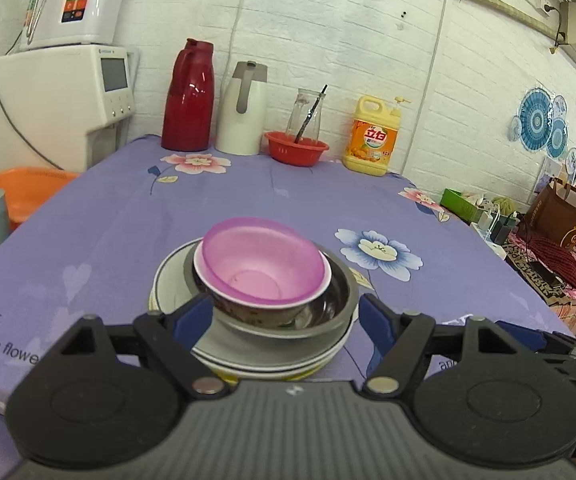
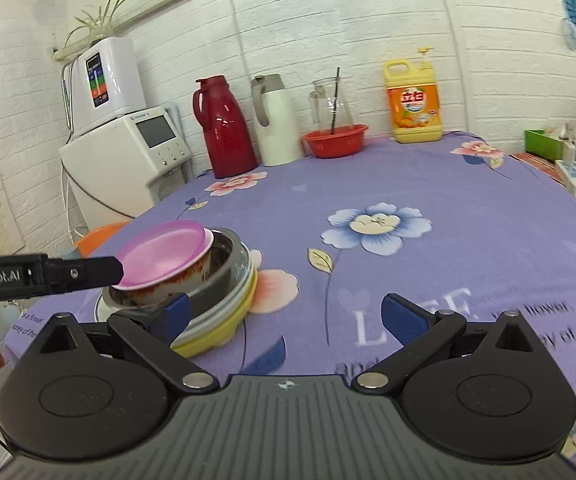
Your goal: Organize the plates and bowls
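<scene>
One stack of dishes stands on the purple flowered tablecloth (image 1: 136, 216). A pink bowl (image 1: 262, 262) sits on top, inside a patterned bowl (image 1: 248, 312), inside a steel bowl (image 1: 335, 300), on white and yellow plates (image 1: 272, 364). My left gripper (image 1: 284, 316) is open, its blue pads (image 1: 192, 316) straddling the lower stack; the right-hand pad stands slightly off the rim. In the right wrist view the stack, topped by the pink bowl (image 2: 160, 252), lies at the lower left. My right gripper (image 2: 288, 314) is open over bare cloth, its left pad (image 2: 176, 312) beside the yellow plate (image 2: 224, 328).
Along the back wall stand a red thermos (image 1: 188, 96), a white thermos (image 1: 244, 108), a glass jug (image 1: 305, 116), a red basket (image 1: 295, 152) and a yellow detergent bottle (image 1: 373, 136). A water dispenser (image 1: 64, 104) and an orange basin (image 1: 20, 196) are on the left.
</scene>
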`<state>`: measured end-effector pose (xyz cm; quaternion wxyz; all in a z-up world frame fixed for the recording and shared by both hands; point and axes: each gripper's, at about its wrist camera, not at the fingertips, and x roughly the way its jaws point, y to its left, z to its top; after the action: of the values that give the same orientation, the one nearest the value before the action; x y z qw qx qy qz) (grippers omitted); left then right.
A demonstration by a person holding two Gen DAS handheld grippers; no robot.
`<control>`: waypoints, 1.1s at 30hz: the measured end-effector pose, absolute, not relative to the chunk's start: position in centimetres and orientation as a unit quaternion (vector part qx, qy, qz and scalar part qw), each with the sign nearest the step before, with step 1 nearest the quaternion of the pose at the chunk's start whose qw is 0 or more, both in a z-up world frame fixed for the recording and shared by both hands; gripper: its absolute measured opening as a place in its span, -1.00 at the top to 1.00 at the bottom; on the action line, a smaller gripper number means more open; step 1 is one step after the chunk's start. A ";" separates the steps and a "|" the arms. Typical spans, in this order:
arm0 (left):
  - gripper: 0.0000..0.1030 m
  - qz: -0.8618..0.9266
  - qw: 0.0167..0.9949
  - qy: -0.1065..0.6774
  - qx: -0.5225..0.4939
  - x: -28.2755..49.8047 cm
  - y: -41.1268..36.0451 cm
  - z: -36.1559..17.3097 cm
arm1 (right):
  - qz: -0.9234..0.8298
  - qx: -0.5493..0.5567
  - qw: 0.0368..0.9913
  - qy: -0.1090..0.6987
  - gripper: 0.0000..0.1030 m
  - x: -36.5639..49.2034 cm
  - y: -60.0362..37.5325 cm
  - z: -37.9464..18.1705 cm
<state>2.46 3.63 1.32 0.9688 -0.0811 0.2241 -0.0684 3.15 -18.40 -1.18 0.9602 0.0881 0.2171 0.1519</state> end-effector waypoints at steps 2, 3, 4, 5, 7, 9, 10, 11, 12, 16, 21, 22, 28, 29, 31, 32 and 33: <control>-0.44 -0.065 0.969 0.224 -0.077 1.4 3.1 0.7 | 0.137 0.088 0.964 0.211 -1.00 2.0 -19.0 -1.4; -0.44 -0.067 0.969 0.224 -0.077 1.0 2.9 0.4 | 0.127 0.086 0.966 0.209 -1.00 1.4 -19.2 -1.5; -0.44 -0.069 0.969 0.222 -0.077 0.5 2.6 0.2 | 0.114 0.083 0.968 0.208 -1.00 0.9 -19.3 -1.6; -0.44 -0.070 0.970 0.218 -0.077 0.0 2.4 0.0 | 0.102 0.081 0.969 0.210 -1.00 0.6 -19.4 -1.7; -0.45 -0.067 0.973 0.210 -0.069 -1.1 1.9 -0.3 | 0.074 0.079 0.971 0.212 -1.00 -0.2 -19.5 -1.8; -0.45 -0.058 0.975 0.208 -0.058 -2.0 1.5 -0.7 | 0.058 0.082 0.972 0.213 -1.00 -1.0 -19.5 -1.9; -0.45 -0.059 0.975 0.207 -0.056 -2.4 1.4 -1.0 | 0.057 0.085 0.971 0.214 -1.00 -1.5 -19.5 -2.0; -0.45 -0.060 0.974 0.208 -0.060 -2.8 1.4 -1.4 | 0.060 0.088 0.971 0.214 -1.00 -1.7 -19.5 -2.0; -0.45 -0.060 0.974 0.210 -0.065 -3.1 1.4 -1.8 | 0.066 0.093 0.970 0.214 -1.00 -1.9 -19.3 -2.1; -0.45 -0.041 0.973 0.221 -0.049 -3.4 1.2 -2.8 | 0.086 0.097 0.965 0.228 -1.00 -2.0 -18.3 -2.6; -0.45 -0.026 0.977 0.209 -0.038 -4.0 1.5 -2.9 | 0.113 0.107 0.948 0.277 -1.00 -1.2 -17.6 -3.3; -0.45 -0.025 0.977 0.208 -0.041 -4.1 1.6 -2.9 | 0.116 0.107 0.948 0.277 -1.00 -1.4 -17.6 -3.4; -0.45 -0.016 0.975 0.215 -0.046 -4.0 1.6 -2.9 | 0.103 0.075 0.959 0.253 -1.00 -2.5 -17.2 -2.7; -0.45 -0.019 0.975 0.216 -0.049 -4.0 1.7 -2.9 | 0.101 0.071 0.961 0.249 -1.00 -2.7 -17.2 -2.5; -0.45 -0.022 0.974 0.219 -0.054 -4.0 1.8 -2.9 | 0.097 0.068 0.963 0.241 -1.00 -2.9 -17.1 -2.4; -0.45 -0.024 0.973 0.222 -0.057 -3.8 1.9 -2.9 | 0.098 0.068 0.963 0.240 -1.00 -3.0 -17.1 -2.3; -0.45 -0.028 0.972 0.226 -0.063 -3.7 2.1 -2.9 | 0.099 0.067 0.963 0.240 -1.00 -2.9 -17.2 -2.3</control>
<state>-3.67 2.07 -2.90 0.9717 -0.0630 0.2259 -0.0282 -2.91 -17.18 -2.34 0.9633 0.0674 0.2405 0.0988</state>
